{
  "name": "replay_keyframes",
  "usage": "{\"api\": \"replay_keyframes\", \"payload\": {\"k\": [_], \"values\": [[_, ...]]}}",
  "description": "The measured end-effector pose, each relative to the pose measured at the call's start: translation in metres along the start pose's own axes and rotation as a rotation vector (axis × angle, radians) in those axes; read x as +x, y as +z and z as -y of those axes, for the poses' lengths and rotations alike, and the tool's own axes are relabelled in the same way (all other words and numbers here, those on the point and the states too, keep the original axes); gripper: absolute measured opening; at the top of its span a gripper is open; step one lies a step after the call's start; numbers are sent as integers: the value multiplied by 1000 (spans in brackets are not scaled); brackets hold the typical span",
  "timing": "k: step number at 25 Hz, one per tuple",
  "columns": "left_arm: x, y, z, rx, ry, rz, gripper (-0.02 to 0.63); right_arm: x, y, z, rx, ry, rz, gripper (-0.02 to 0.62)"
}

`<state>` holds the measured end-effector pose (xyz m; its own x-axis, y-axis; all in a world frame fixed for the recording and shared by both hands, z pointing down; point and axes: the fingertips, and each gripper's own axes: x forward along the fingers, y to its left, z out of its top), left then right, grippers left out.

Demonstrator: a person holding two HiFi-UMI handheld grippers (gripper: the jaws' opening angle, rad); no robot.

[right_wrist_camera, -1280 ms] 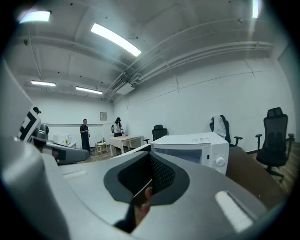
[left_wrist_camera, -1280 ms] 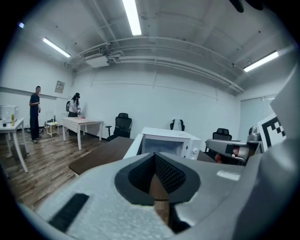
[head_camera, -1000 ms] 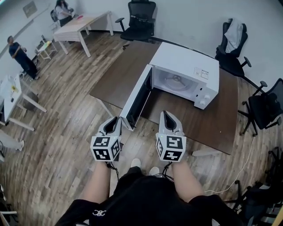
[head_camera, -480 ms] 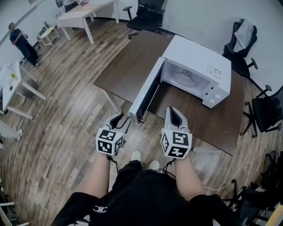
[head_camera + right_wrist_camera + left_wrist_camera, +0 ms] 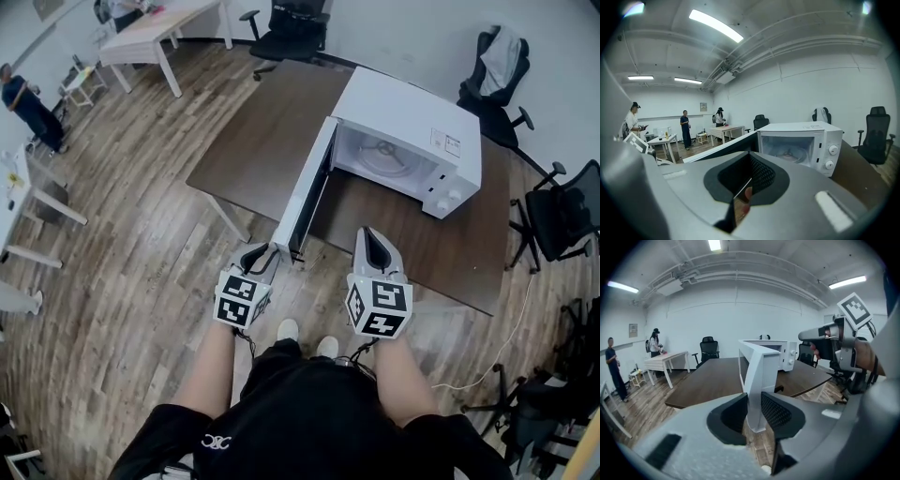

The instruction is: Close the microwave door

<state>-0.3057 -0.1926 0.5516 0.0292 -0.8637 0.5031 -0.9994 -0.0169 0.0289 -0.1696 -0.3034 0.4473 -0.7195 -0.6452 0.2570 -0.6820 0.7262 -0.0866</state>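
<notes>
The white microwave [image 5: 412, 127] stands on a dark brown table [image 5: 253, 150] with its door [image 5: 307, 199] swung wide open towards me. My left gripper [image 5: 265, 251] is at the door's free end. In the left gripper view that door edge [image 5: 757, 376] stands upright between the closing jaws of the left gripper [image 5: 753, 408], and both pads look to touch it. My right gripper [image 5: 373, 234] hovers over the table's near edge, right of the door, shut and holding nothing. From the right gripper [image 5: 750, 180] I see the microwave's open cavity [image 5: 787, 150] ahead.
Black office chairs [image 5: 291, 28] [image 5: 562, 216] ring the table's far and right sides. White desks [image 5: 155, 37] and a standing person [image 5: 23, 103] are at the left. A cable [image 5: 487, 375] trails on the wood floor at the right.
My left gripper has sunk and rolled a little, and its jaws now sit round the door's free edge. The right gripper has hardly moved.
</notes>
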Motion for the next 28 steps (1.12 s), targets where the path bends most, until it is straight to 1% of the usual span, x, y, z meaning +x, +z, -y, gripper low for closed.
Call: {"api": "replay_keyframes", "payload": {"k": [4,10,14,16,18,20,23,26,28], "values": [[8,3,25,19,-109,0,100,-3,-1,9,5,-30,1,9],[22,9,67,122,-193,-2,94,-15,2,27,13,-83,13,9],[36,18,96,176,-260,0,95,-31,2,50,26,-148,21,9],[44,22,110,181,-291,5,95,-40,1,63,35,-185,22,9],[53,27,124,167,-319,14,94,-51,-1,78,43,-225,22,9],[62,32,137,173,-330,23,94,-63,-3,92,49,-265,23,9],[78,41,154,186,-319,45,97,-82,-7,113,63,-327,26,9],[94,48,171,141,-293,81,109,-101,-14,133,81,-387,22,9],[103,54,182,134,-280,96,107,-113,-16,146,86,-419,22,9]]}}
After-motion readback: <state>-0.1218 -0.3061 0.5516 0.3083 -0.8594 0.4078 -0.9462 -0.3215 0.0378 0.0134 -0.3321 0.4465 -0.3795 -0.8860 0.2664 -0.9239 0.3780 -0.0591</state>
